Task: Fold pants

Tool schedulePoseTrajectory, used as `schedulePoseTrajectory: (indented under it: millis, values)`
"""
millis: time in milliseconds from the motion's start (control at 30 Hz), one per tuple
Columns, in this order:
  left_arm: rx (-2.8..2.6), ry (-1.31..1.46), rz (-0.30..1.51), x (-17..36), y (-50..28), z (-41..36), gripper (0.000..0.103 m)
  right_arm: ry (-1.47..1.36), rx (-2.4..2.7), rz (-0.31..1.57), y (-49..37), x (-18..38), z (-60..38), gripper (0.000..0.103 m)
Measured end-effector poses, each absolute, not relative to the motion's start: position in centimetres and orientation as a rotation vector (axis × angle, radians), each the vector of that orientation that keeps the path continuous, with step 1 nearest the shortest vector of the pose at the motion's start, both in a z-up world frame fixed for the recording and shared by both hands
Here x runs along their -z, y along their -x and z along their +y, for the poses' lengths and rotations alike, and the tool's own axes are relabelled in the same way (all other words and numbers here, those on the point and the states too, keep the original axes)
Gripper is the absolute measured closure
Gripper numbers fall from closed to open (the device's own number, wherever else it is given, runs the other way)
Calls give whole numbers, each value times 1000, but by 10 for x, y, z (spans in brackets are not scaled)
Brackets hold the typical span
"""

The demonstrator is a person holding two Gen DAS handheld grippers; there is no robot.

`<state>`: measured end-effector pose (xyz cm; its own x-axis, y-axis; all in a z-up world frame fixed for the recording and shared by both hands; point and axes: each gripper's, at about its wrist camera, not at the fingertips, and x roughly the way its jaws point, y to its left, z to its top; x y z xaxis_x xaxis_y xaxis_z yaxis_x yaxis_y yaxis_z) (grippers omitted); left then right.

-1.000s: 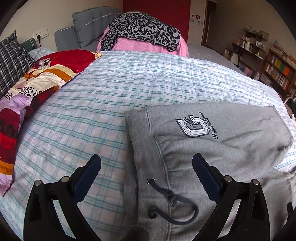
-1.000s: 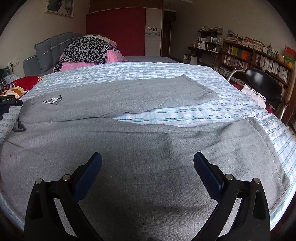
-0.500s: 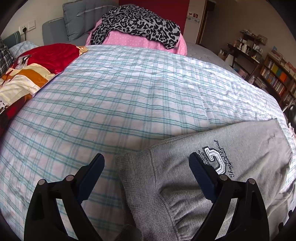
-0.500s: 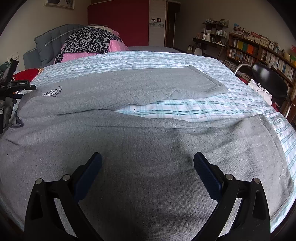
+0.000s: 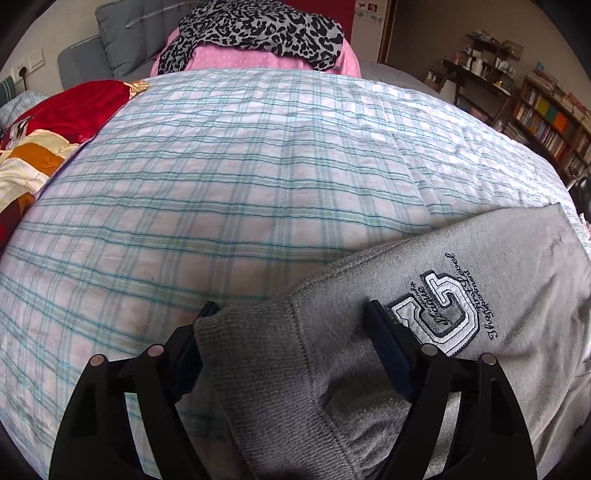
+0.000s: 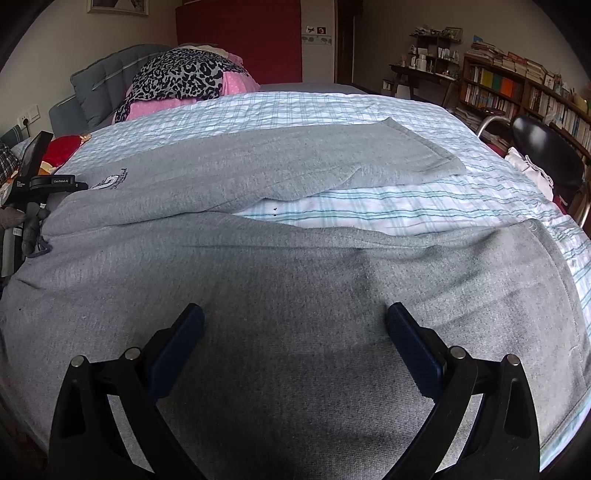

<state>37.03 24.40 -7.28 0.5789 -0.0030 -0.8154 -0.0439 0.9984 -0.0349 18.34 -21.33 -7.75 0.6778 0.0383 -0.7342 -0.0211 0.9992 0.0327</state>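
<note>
Grey sweatpants (image 6: pixel 295 266) with a white "G" patch (image 5: pixel 436 314) lie spread across a plaid bedsheet (image 5: pixel 240 177), one leg (image 6: pixel 295 162) farther back, the other near me. My left gripper (image 5: pixel 291 328) is open, its jaws straddling the ribbed waistband corner (image 5: pixel 255 347), which bunches up between them. It also shows in the right wrist view (image 6: pixel 40 184) at the far left by the waistband. My right gripper (image 6: pixel 295 332) is open and empty, low over the near leg.
A leopard-print cloth on pink bedding (image 5: pixel 255 33) is piled at the headboard. A red patterned quilt (image 5: pixel 55 122) lies at the left. A black chair (image 6: pixel 546 155) and bookshelves (image 6: pixel 517 92) stand right of the bed.
My left gripper has moved forward and lower onto the waistband corner, which now sits between its jaws. The drawstring has left its view. My right gripper has barely moved.
</note>
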Motion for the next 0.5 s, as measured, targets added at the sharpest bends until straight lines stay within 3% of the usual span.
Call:
schedulePoseTrajectory:
  millis: [67, 133, 267, 500]
  values:
    - [-5, 53, 927, 69, -366, 243, 57, -35, -45, 840, -187, 76, -216, 3]
    - [32, 65, 908, 65, -362, 242, 70, -55, -60, 853, -191, 73, -220, 3]
    - [70, 35, 849, 51, -349, 231, 76, -95, -75, 872, -209, 62, -232, 2]
    - [161, 51, 725, 20, -321, 222, 77, -73, -30, 884, -270, 39, -259, 3]
